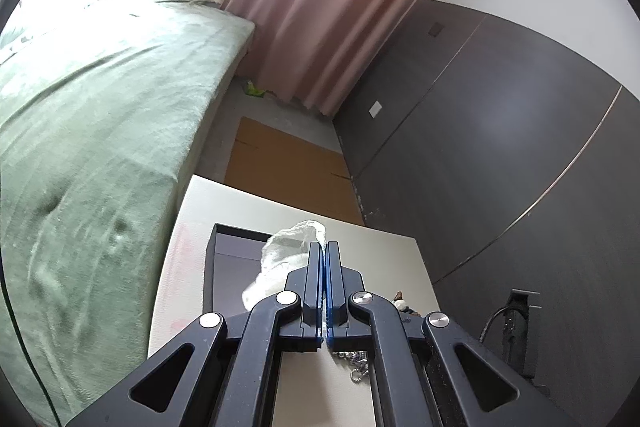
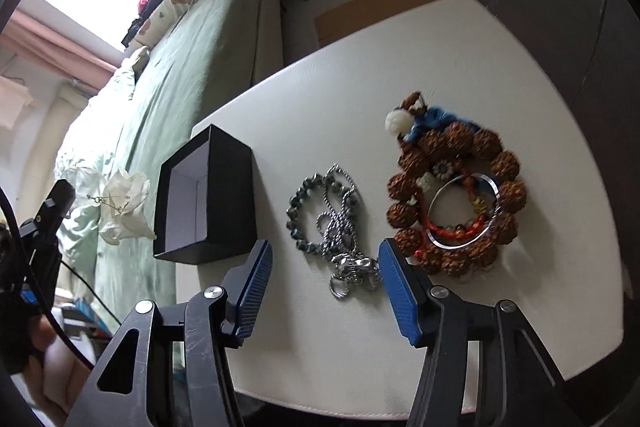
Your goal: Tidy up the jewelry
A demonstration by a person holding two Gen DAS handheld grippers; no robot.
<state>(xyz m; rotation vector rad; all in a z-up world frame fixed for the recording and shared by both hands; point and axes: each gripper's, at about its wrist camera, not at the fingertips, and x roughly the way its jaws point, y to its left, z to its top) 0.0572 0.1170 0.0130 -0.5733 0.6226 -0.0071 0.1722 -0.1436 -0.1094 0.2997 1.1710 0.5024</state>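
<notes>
A: Where is the jewelry sitting right now?

B: It is lying loose on the white table [image 2: 460, 59]. The silver chain [image 2: 340, 223] is coiled against a grey bead bracelet [image 2: 298, 205], and well to its right a brown seed-bead bracelet [image 2: 460, 195] is ringing a metal bangle [image 2: 464, 215] and some red cord.

A: And the right gripper [image 2: 324, 287]?

B: Its jaws are standing apart, straddling the chain's pendant end with nothing pressed between the blue pads [image 2: 396, 291]. I'd say it is lining up to pinch that chain.

A: Why the black box [image 2: 212, 195] beside it?

B: It is sitting open-topped and looking empty, just left of the chain, probably as the place the pieces are going.

A: What is the left gripper [image 1: 324, 255] doing?

B: It is clenched tight on a small clear plastic bag [image 1: 288, 247] and holding it up beside the box. In the right view a thin gold-coloured piece seems to be hanging in that bag, so it is likely being kept clear until the box is ready.
</notes>
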